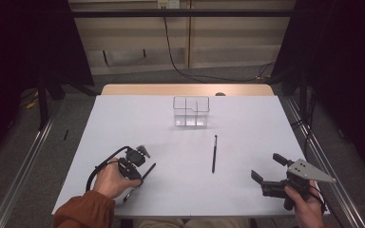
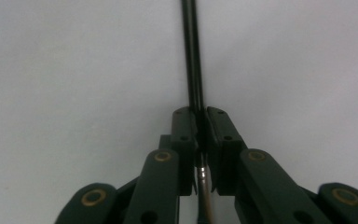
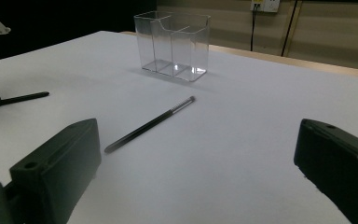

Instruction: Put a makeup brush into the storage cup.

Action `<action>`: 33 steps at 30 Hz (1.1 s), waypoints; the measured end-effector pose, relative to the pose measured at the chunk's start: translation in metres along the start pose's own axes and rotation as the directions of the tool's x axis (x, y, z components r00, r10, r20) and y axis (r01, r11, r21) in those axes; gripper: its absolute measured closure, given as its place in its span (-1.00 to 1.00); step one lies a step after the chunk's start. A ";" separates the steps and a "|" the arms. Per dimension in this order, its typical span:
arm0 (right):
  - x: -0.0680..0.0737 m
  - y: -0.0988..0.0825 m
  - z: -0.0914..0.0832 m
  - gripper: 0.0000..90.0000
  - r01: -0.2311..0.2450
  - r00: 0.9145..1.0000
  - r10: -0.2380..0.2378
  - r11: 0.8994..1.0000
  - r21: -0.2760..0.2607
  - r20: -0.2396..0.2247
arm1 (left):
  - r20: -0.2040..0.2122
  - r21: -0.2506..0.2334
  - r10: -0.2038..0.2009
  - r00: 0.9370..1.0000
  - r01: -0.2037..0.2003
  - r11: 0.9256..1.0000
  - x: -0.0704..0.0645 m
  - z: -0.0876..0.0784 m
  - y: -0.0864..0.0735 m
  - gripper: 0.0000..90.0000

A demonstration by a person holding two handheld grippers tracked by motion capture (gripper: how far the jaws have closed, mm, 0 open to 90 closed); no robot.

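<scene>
Left gripper (image 1: 140, 172): held low over the near left part of the desk (image 1: 247, 128), in a hand (image 1: 110, 180) with a rust-coloured sleeve; a black cable loops from its body.
Left fingers (image 2: 185, 135): clenched on the near pen, one pad pressing on each side of the shaft.
Near pen (image 2: 193, 56): a thin black pen lying on the white desk surface; in the left gripper view its shaft runs straight out from between the pads and away up the frame, and a metallic section sits just behind them. In the high view it lies aslant at the near left, its far end pointing toward the desk's middle.
Right gripper (image 1: 267, 167): at the near right corner of the desk, held in the person's other hand (image 1: 306, 204), with a grey three-cornered plate on top.
Right fingers (image 3: 56, 168): released, standing wide apart with bare desk between them.
Second pen (image 1: 214, 153): black, lying free on the desk near the middle, roughly lengthwise toward the far edge, well apart from both grippers.
Clear organizer (image 1: 191, 111): a transparent box with dividers, upright on the far middle of the desk, beyond the second pen.
</scene>
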State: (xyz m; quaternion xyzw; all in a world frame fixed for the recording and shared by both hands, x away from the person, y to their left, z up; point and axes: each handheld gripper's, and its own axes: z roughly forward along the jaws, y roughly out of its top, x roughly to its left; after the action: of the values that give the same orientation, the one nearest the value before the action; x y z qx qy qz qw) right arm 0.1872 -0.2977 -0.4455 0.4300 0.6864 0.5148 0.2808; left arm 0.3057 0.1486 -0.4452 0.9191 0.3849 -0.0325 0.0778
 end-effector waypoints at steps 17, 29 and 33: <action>0.000 0.000 0.001 -1.00 0.002 1.000 -0.002 1.000 0.005 -0.002 | 0.080 -0.093 -0.021 0.997 0.028 0.995 0.012 -0.004 -0.012 0.88; -0.001 0.000 0.001 -1.00 0.000 1.000 0.000 1.000 0.003 0.001 | 0.125 -0.214 -0.031 0.992 0.058 0.975 0.020 -0.015 -0.020 0.88; 0.000 0.000 0.001 -1.00 0.002 1.000 -0.002 1.000 0.003 -0.001 | 0.132 -0.297 -0.035 0.991 0.073 0.952 0.023 -0.020 -0.023 0.88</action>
State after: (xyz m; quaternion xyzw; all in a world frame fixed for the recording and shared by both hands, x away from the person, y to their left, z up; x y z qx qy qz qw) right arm 0.1882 -0.2977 -0.4460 0.4297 0.6878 0.5136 0.2804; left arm 0.3052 0.1843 -0.4307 0.8817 0.4046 -0.0333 0.2403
